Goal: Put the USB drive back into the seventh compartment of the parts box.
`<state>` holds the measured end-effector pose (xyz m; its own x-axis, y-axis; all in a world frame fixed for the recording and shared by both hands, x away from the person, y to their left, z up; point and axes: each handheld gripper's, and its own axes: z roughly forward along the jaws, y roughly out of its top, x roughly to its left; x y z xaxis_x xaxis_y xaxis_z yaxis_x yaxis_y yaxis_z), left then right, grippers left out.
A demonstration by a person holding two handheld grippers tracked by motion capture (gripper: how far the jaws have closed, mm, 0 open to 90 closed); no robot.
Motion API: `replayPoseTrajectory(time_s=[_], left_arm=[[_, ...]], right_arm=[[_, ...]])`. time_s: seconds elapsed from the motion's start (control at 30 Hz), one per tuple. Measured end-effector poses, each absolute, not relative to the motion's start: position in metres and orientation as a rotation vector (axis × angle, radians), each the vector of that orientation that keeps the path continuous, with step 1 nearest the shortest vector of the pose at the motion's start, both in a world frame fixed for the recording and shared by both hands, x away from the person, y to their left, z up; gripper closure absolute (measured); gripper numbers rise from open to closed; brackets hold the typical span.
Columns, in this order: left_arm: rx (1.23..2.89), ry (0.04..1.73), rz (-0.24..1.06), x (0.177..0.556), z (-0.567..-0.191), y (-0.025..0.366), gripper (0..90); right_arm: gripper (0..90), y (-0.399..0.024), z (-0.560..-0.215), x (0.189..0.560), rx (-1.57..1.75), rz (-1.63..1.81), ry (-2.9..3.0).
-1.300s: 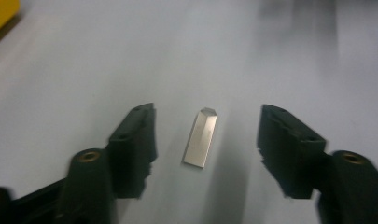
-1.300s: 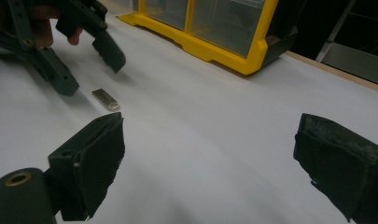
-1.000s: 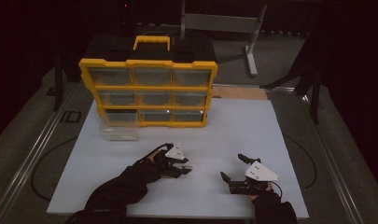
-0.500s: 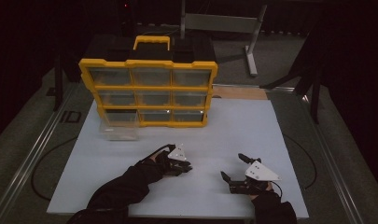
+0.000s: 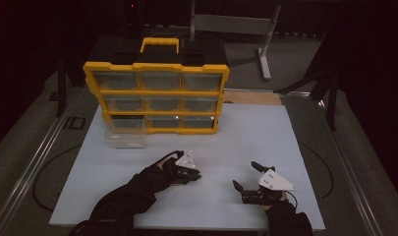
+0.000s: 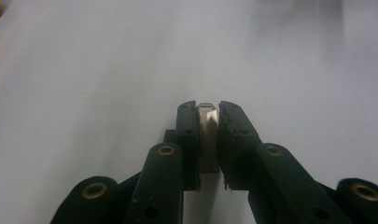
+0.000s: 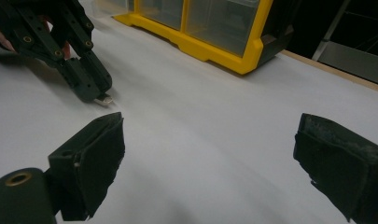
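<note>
The left tool (image 5: 195, 175) has just been closing and now pinches a small silvery metal piece (image 6: 208, 122) low over the white tabletop (image 5: 245, 142), near-left of centre; the right tool (image 5: 247, 176), near right, stands spread with nothing between its pads. At the far side stands a yellow organiser (image 5: 157, 98) of clear drawers, contents unclear; one clear drawer (image 5: 125, 138) rests on the tabletop by its left corner.

Dim lab, white table (image 5: 304, 147), yellow drawer organiser (image 5: 157, 101), metal stand (image 5: 265, 44)
</note>
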<state>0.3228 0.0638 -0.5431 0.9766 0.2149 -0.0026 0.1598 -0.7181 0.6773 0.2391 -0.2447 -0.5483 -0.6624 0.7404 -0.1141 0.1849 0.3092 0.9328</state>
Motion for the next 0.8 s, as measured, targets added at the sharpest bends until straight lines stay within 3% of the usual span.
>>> replayPoseTrajectory(time_s=[0.8], left_arm=[[2.375,0.241,0.102,0.314,-0.508,0.085,79.9]], right_arm=[[8.8,-0.244,-0.549,0.239,0.812,1.343,2.046]])
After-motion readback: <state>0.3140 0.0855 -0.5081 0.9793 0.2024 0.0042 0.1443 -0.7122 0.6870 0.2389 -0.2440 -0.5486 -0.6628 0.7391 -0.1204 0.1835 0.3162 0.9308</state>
